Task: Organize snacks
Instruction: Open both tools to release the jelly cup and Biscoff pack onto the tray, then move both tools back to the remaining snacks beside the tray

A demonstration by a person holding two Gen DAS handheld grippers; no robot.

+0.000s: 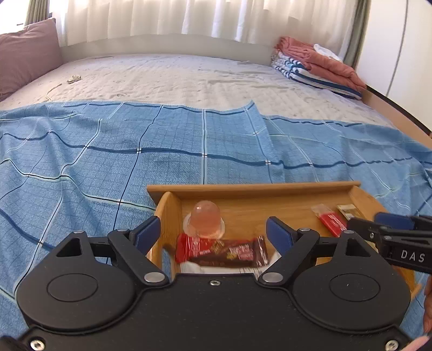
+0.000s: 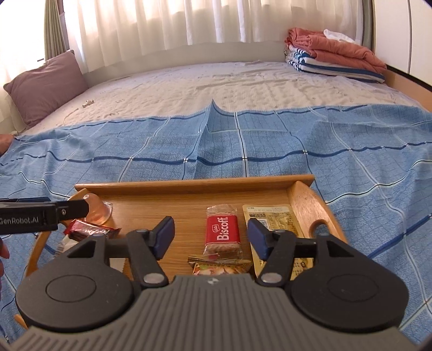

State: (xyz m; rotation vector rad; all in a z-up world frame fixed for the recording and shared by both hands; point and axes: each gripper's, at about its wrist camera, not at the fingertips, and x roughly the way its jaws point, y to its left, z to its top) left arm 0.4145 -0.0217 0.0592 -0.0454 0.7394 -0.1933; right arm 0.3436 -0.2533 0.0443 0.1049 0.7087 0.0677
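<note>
The near part of the wooden tray [image 2: 189, 183] is hidden behind both gripper bodies. The left gripper [image 1: 213, 233] hangs angled down over the tray's left end, fingers wide and empty, above a dark chocolate bar [image 1: 229, 252] and jelly cup [image 1: 203, 218]. The right gripper [image 2: 210, 237] tilts likewise, fingers wide, holding nothing, over the Biscoff packet [image 2: 222, 229] beside a yellow sachet [image 2: 272, 216]. The tray sits on a blue checked cloth [image 2: 351, 140] on the bed.

A home bedroom is shown: a bed [image 2: 216, 86] spread with a blue checked sheet [image 2: 270, 151], a pillow [image 2: 46, 86], folded blankets [image 2: 332, 56], and a curtained window [image 2: 189, 24] behind.
</note>
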